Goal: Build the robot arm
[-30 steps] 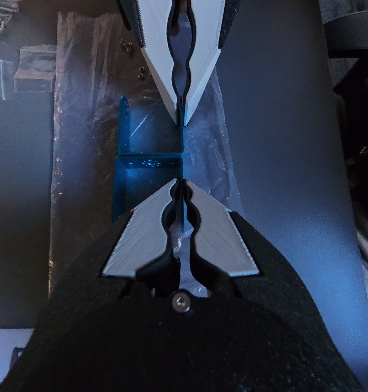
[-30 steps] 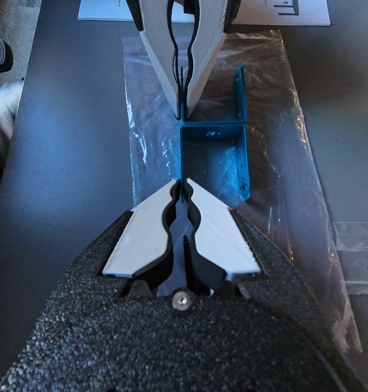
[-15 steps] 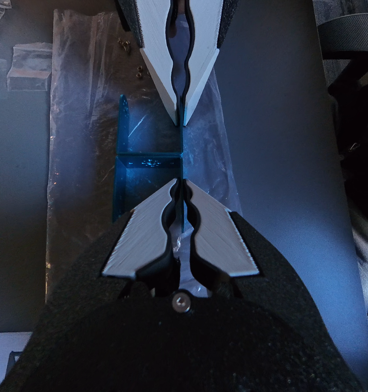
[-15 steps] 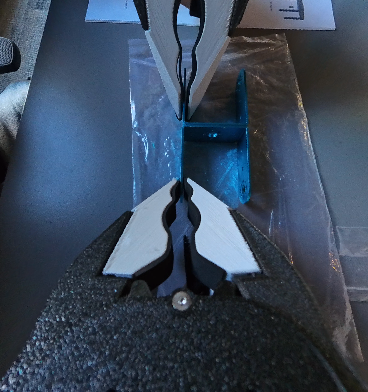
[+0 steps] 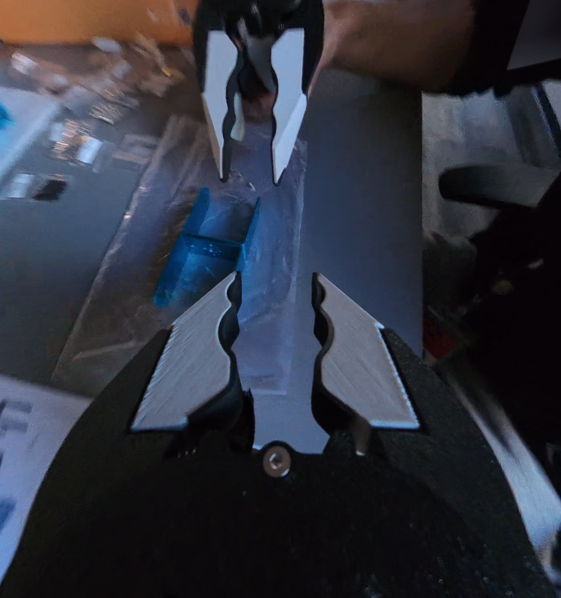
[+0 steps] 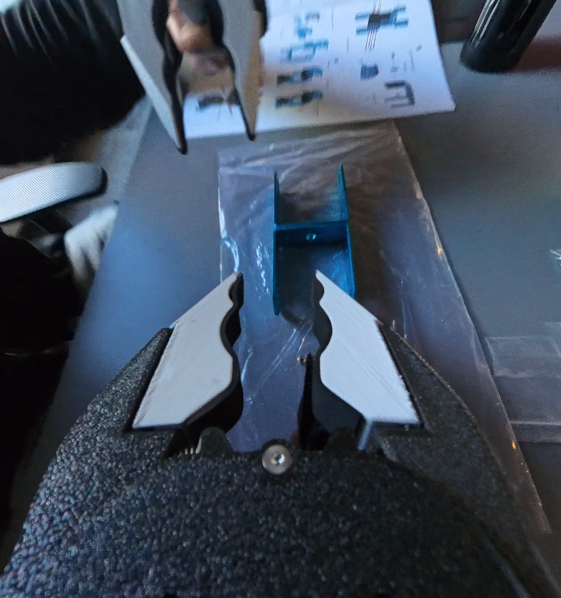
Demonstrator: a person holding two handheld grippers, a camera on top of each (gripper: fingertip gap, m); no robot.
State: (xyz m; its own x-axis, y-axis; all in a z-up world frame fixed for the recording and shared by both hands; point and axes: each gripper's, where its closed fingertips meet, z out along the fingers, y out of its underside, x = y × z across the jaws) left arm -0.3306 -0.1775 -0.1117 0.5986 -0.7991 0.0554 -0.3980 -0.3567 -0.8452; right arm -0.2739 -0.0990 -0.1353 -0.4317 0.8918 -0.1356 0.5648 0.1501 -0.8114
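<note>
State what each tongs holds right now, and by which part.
Nothing is held. The left tongs and right tongs are both open and empty, apart from the blue H-shaped bracket, which stands free on the clear plastic bag.

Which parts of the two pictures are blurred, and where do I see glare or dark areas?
Left wrist view: strong motion blur on the clutter at upper left; the blue bracket is smeared, the table dim and bluish. Right wrist view: the printed sheet is blurred; white glare streaks the clear plastic bag; the left edge is nearly black. Both views bend outward at the edges.
</note>
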